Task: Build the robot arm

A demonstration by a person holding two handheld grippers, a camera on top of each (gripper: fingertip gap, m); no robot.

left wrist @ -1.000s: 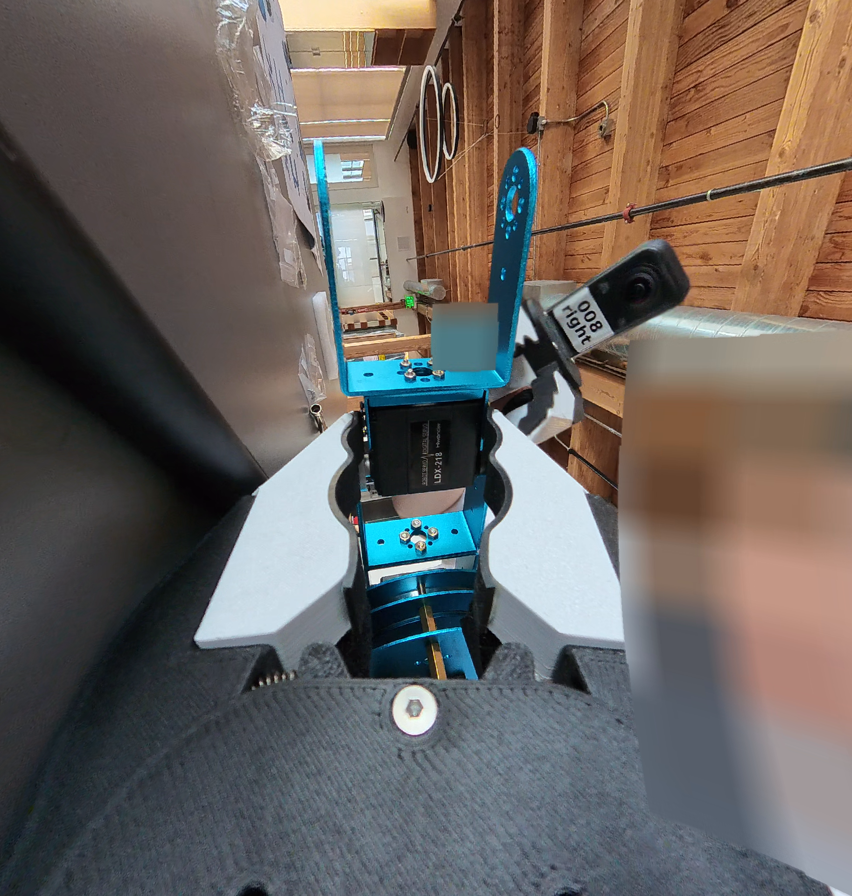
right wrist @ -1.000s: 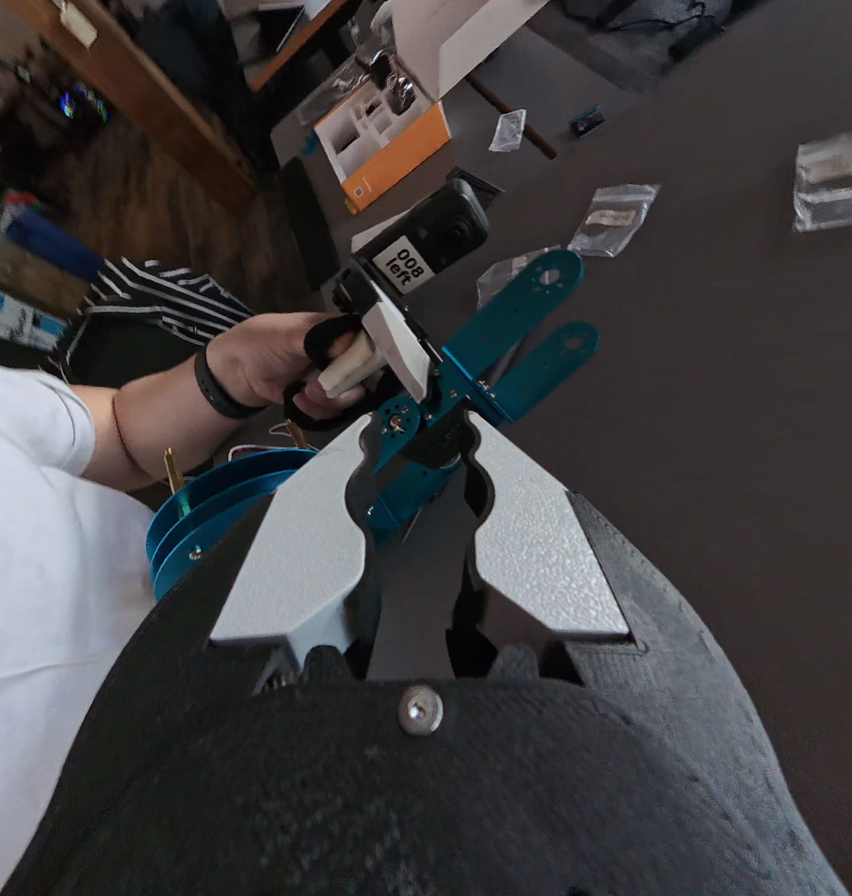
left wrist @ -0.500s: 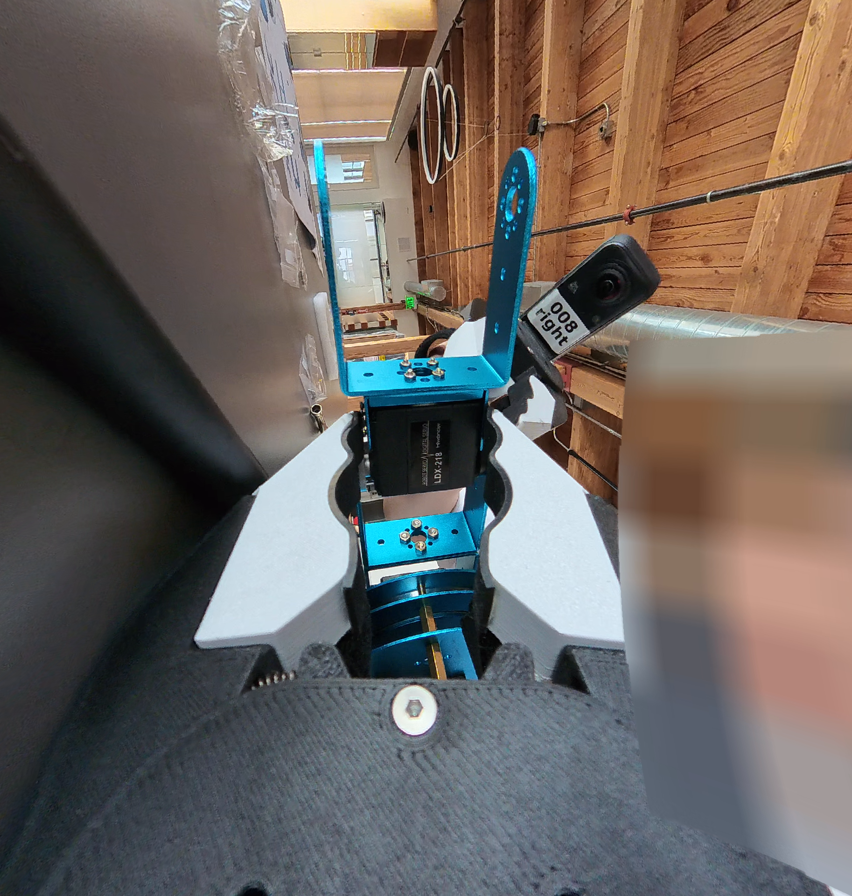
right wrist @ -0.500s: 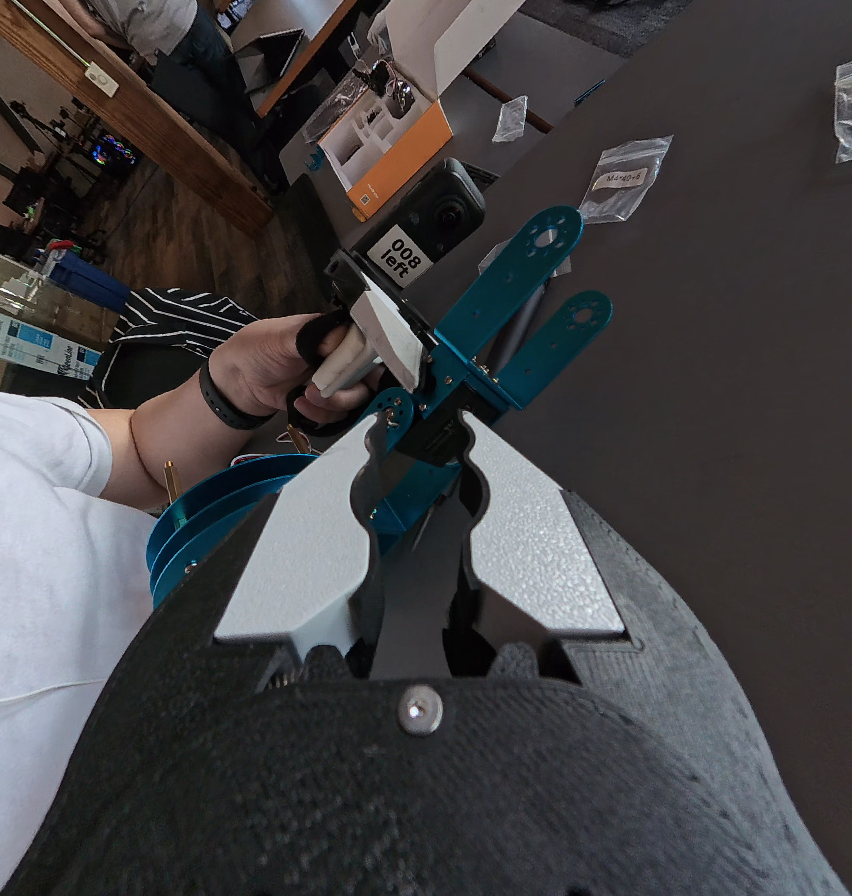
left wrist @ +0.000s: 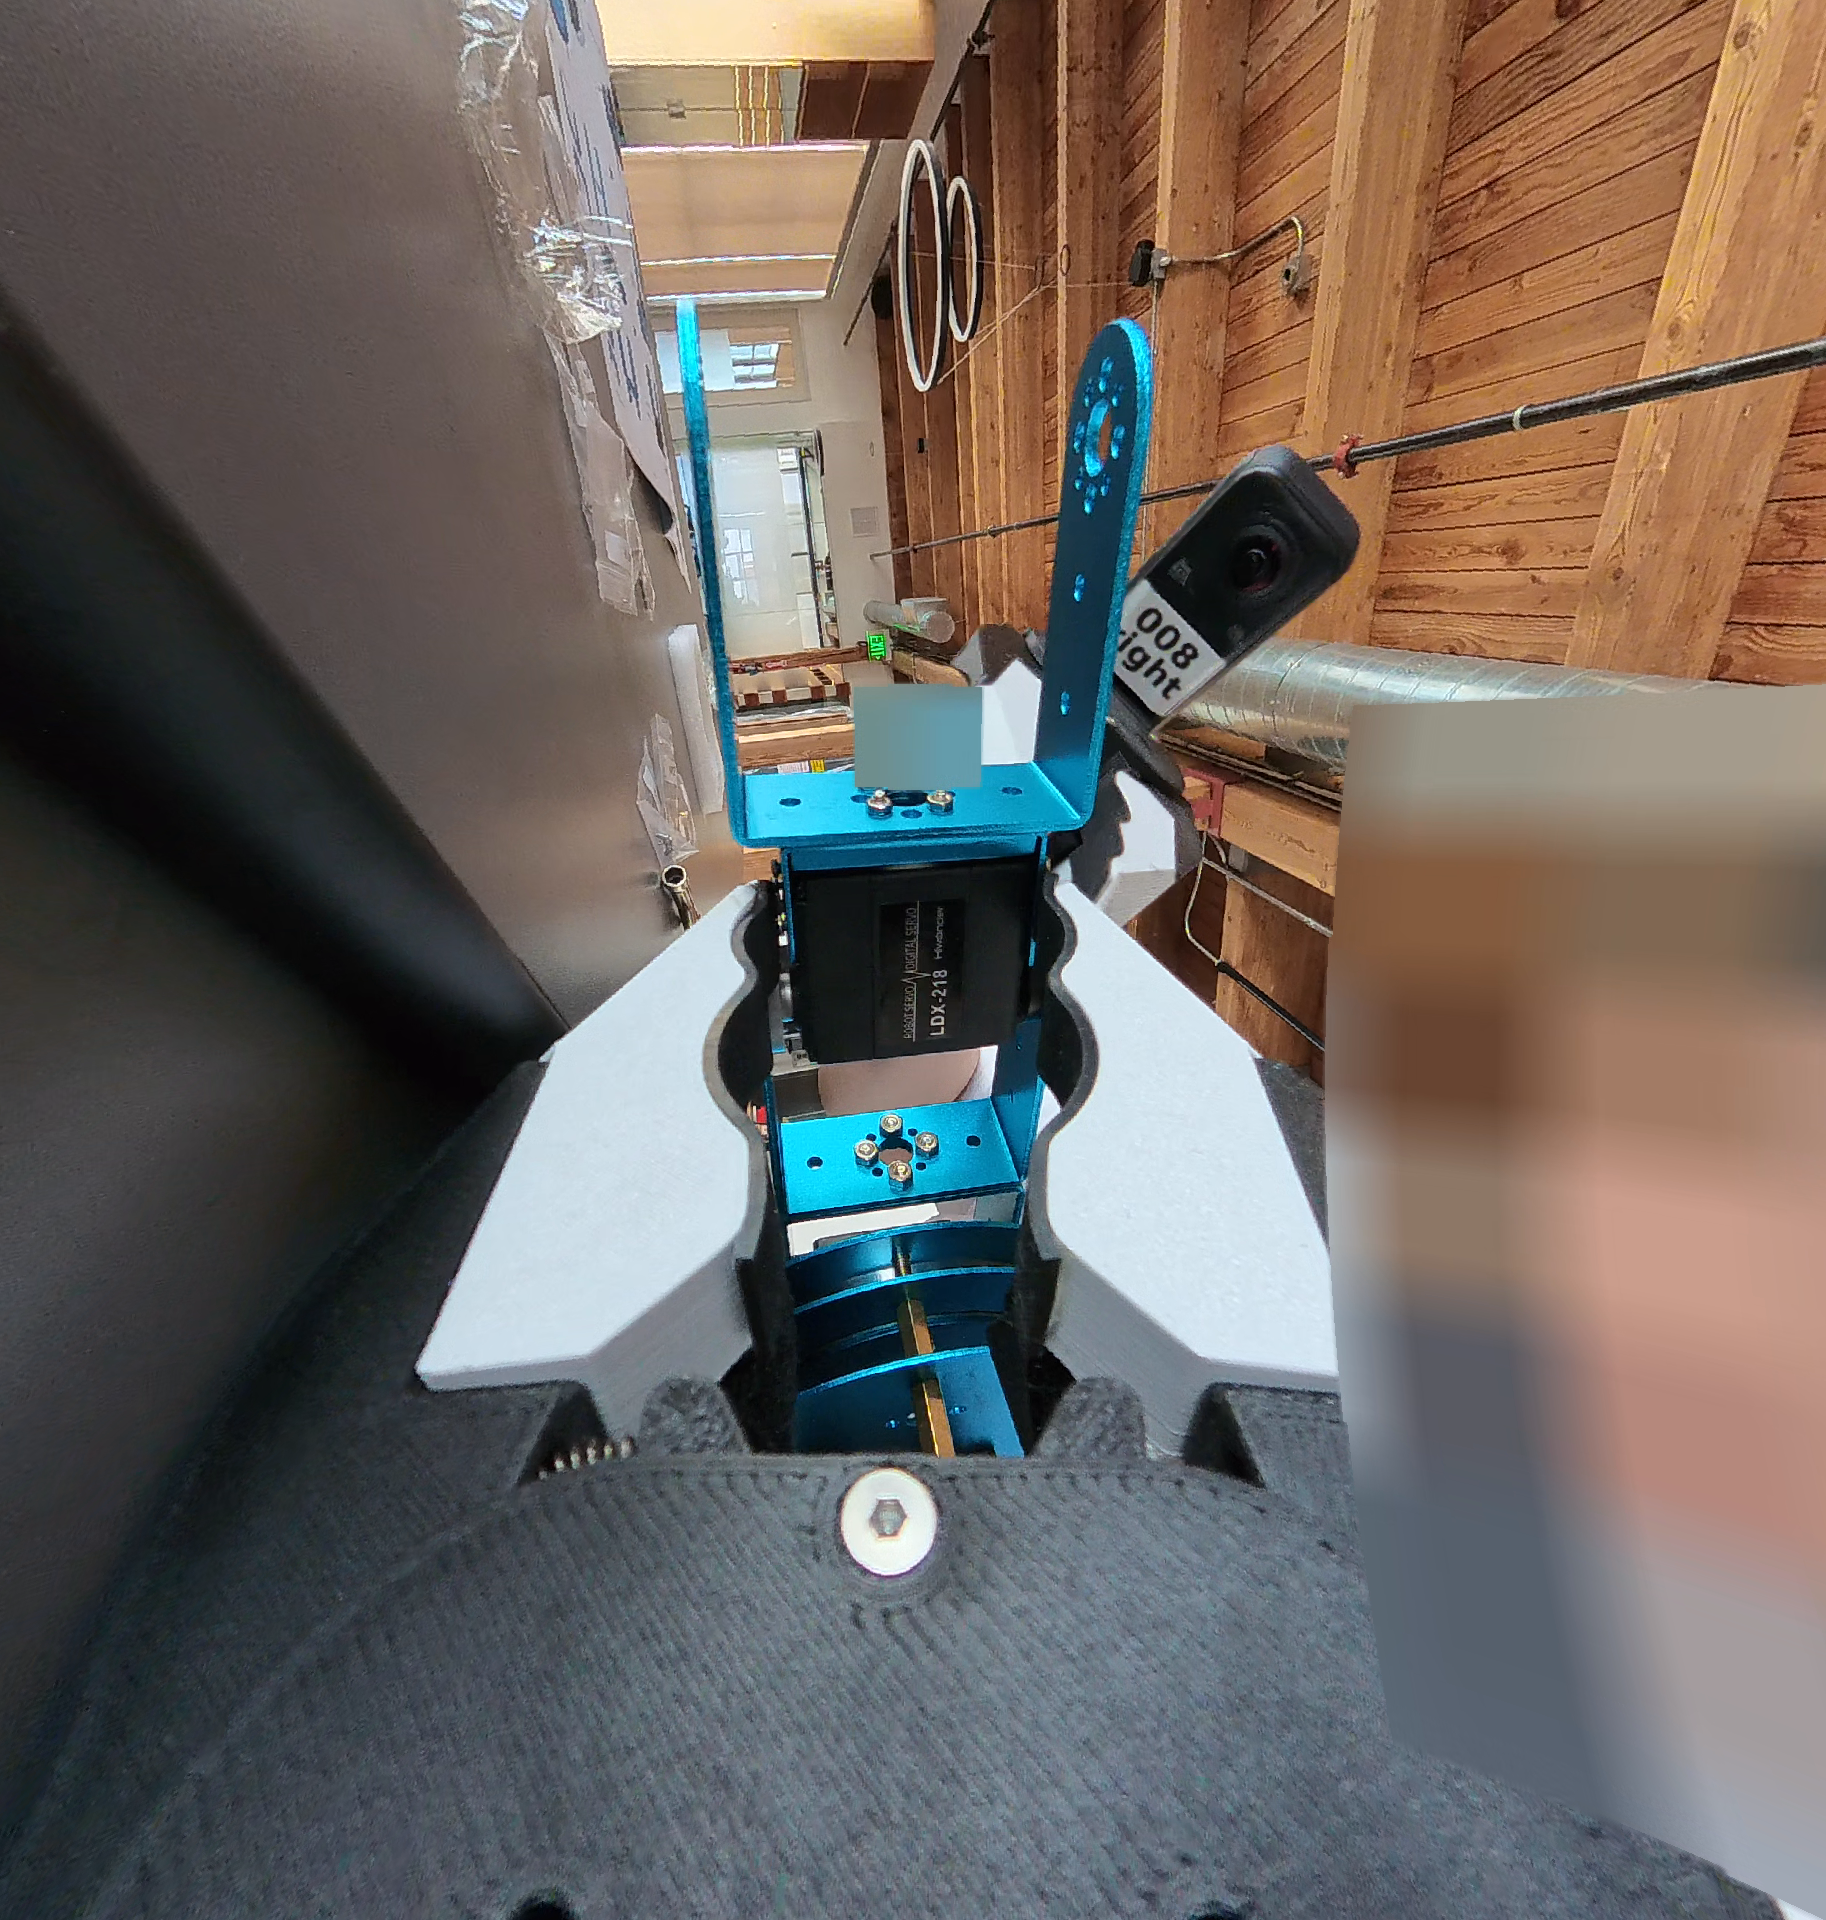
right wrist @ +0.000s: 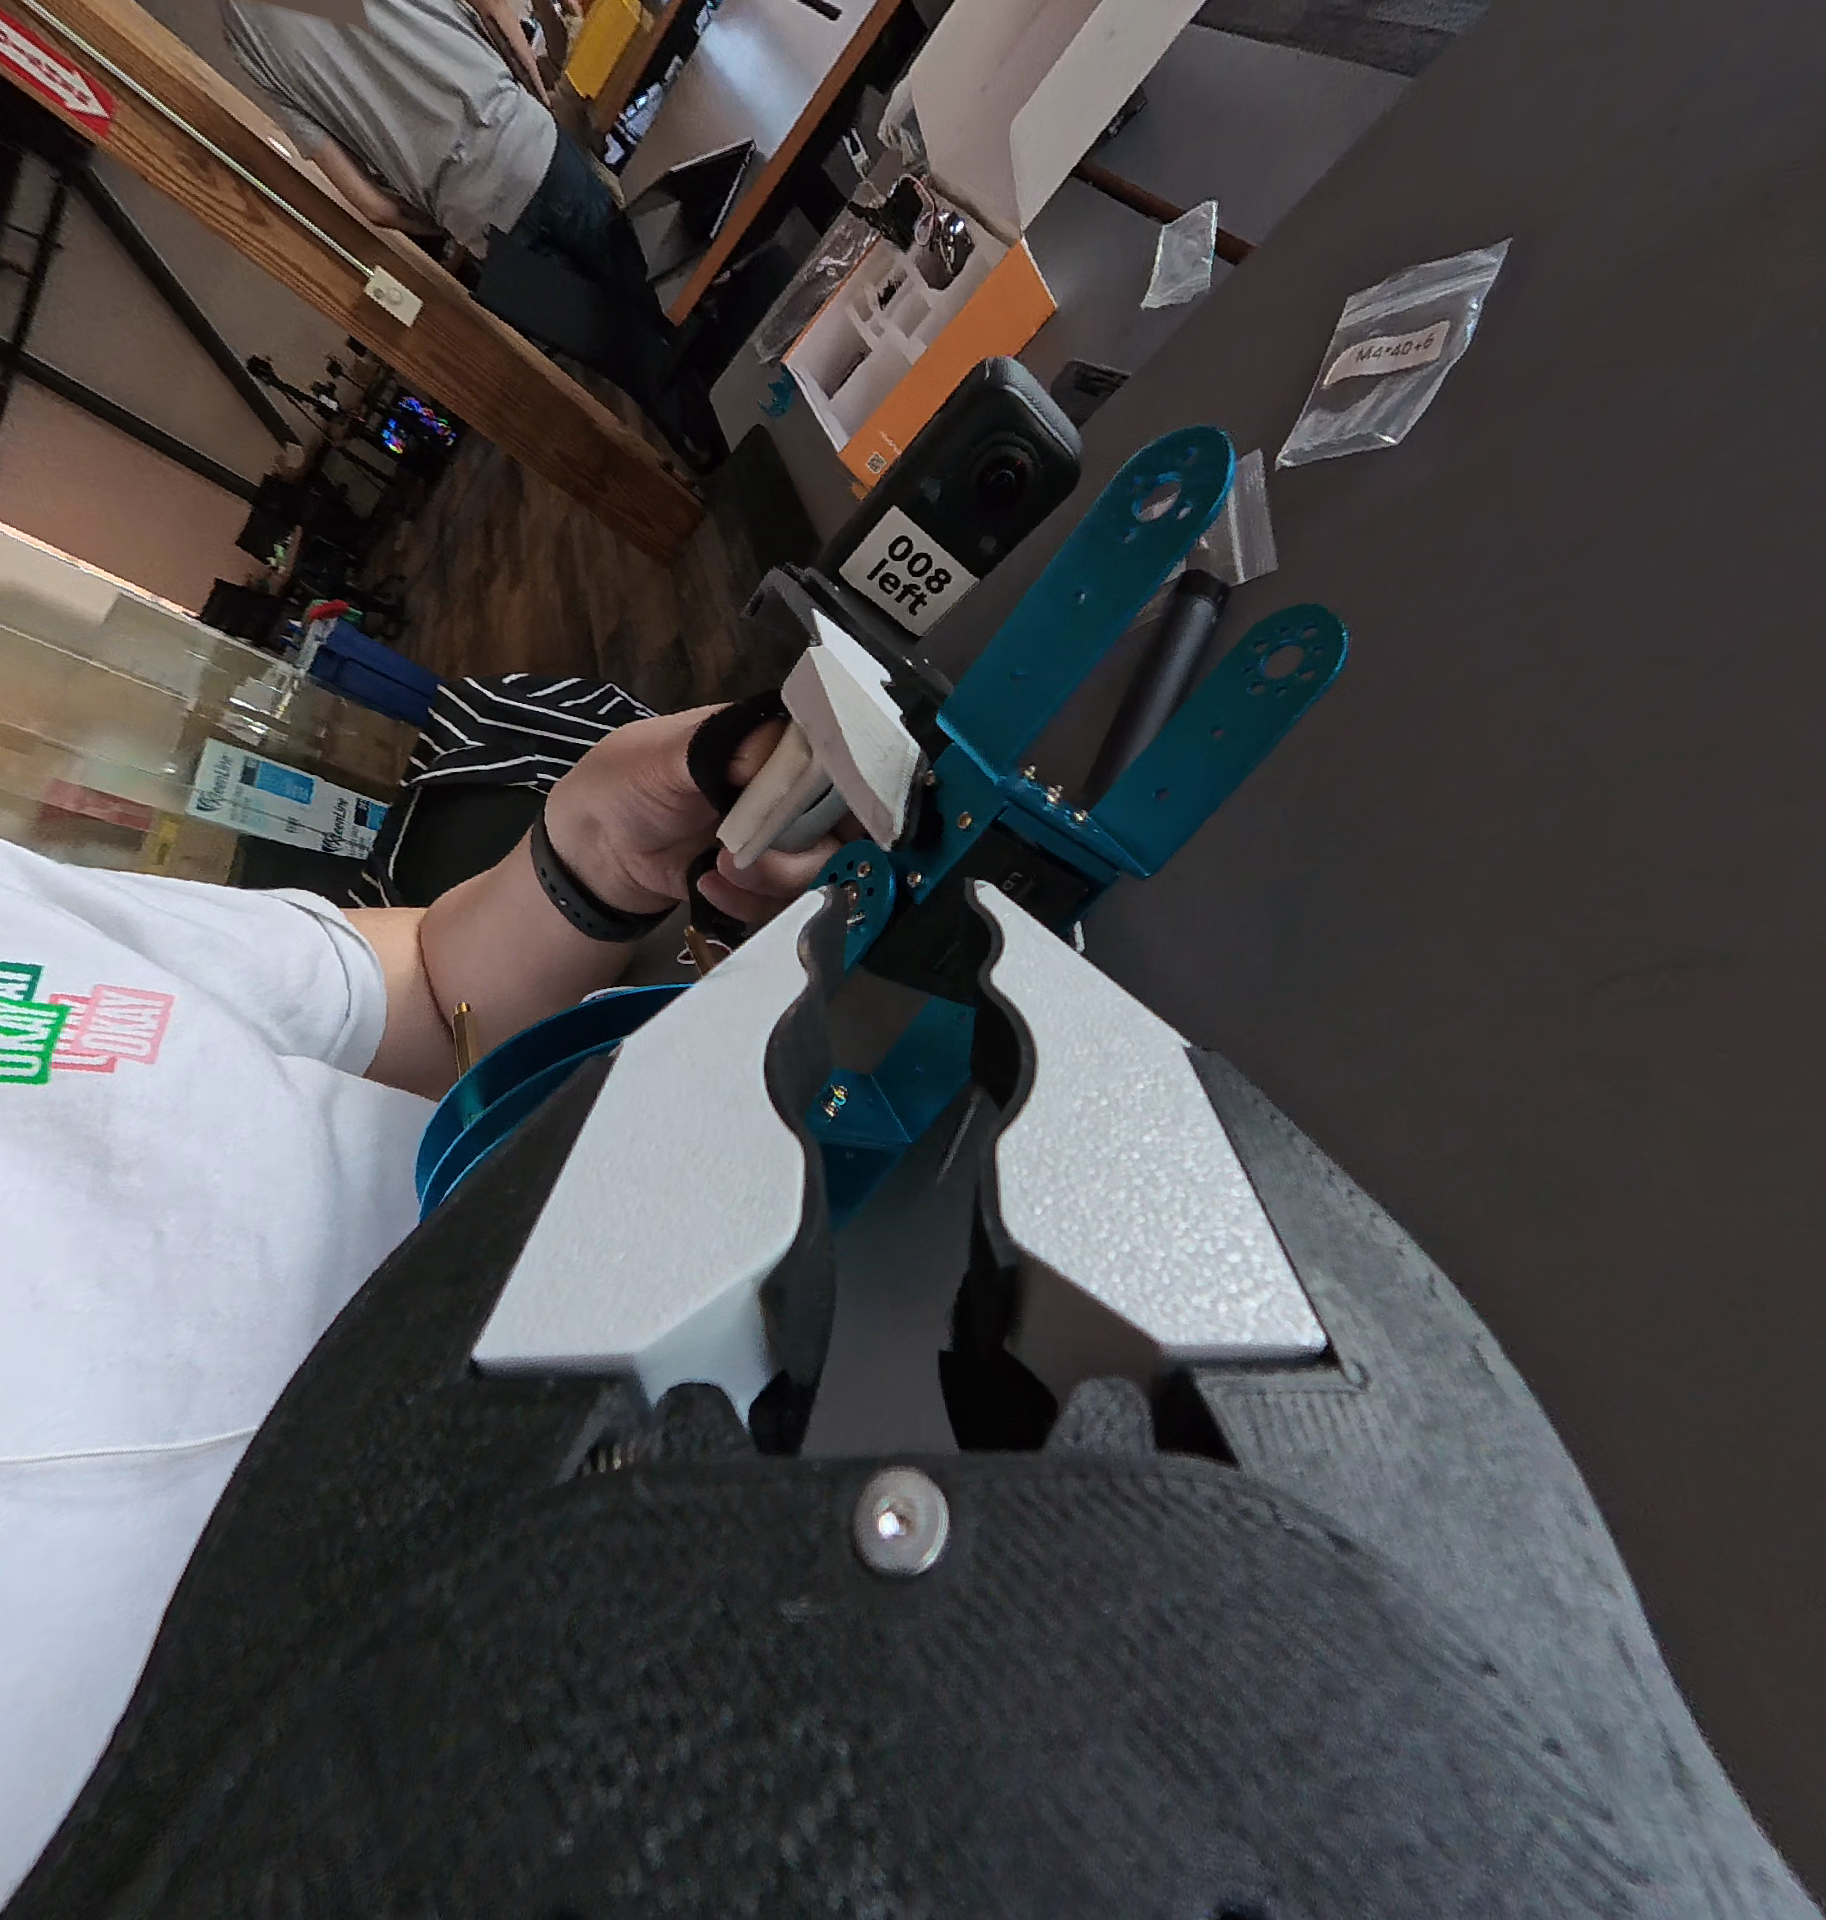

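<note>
A blue metal bracket assembly with a black servo (left wrist: 909, 977) is held up off the dark table (right wrist: 1615, 831). My left gripper (left wrist: 904, 904) is shut on it, fingers on both sides of the servo frame. A blue U-bracket (left wrist: 1096, 520) stands up from its top, and blue discs (left wrist: 888, 1299) sit at its base. My right gripper (right wrist: 898, 899) has its tips closed in on the servo from the opposite side, jaws a narrow gap apart. The U-bracket (right wrist: 1075, 623) and the left gripper (right wrist: 888, 769) show beyond it. The right gripper also shows in the left wrist view (left wrist: 1075, 769).
A hand (right wrist: 628, 810) holds the left gripper; a white shirt (right wrist: 109, 1195) fills the left. Small plastic bags (right wrist: 1397, 353) and an orange and white box (right wrist: 930, 332) lie on the table. Another person (right wrist: 421, 94) sits far back. Wooden wall (left wrist: 1511, 260). Left and right tips are no more than a few centimetres apart.
My right gripper has moved in to the servo assembly and its jaws have narrowed. The left gripper keeps hold of the assembly and has barely moved.
</note>
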